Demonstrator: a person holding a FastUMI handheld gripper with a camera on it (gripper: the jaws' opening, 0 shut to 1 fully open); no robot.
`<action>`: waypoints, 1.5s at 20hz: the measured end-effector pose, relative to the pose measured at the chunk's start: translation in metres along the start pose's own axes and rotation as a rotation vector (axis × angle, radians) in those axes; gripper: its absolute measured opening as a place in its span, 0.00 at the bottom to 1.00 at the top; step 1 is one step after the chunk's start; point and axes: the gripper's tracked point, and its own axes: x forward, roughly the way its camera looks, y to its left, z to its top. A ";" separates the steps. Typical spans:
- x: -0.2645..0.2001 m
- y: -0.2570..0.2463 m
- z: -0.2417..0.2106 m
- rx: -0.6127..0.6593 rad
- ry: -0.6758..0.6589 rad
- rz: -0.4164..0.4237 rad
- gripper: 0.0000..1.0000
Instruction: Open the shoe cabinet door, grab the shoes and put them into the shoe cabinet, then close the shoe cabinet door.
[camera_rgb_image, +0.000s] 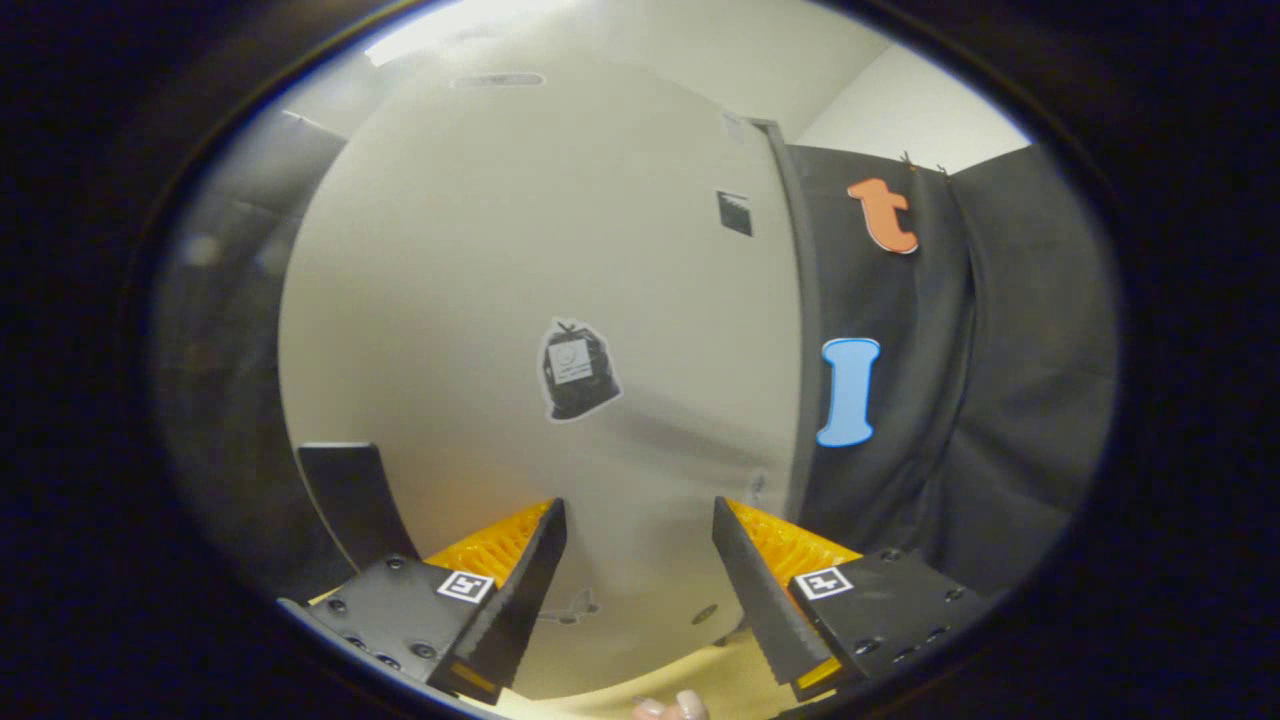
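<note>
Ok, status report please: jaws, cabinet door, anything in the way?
Gripper open, jaws apart, nothing between them. Cabinet door right ahead, beige panel with a sticker. Fingertips of a hand below the jaws. No shoes seen.

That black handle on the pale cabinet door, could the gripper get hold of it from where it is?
Probably yes. The gripper is open with nothing between its fingers, facing the cabinet door. The black handle sits just beside the left finger, with nothing in between, so a small sideways shift should do.
</note>
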 end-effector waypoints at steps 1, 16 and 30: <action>0.013 0.015 0.000 0.001 -0.001 0.018 0.92; 0.081 0.052 -0.001 -0.031 -0.011 -0.097 0.93; 0.078 0.054 -0.003 -0.038 -0.042 -0.121 0.94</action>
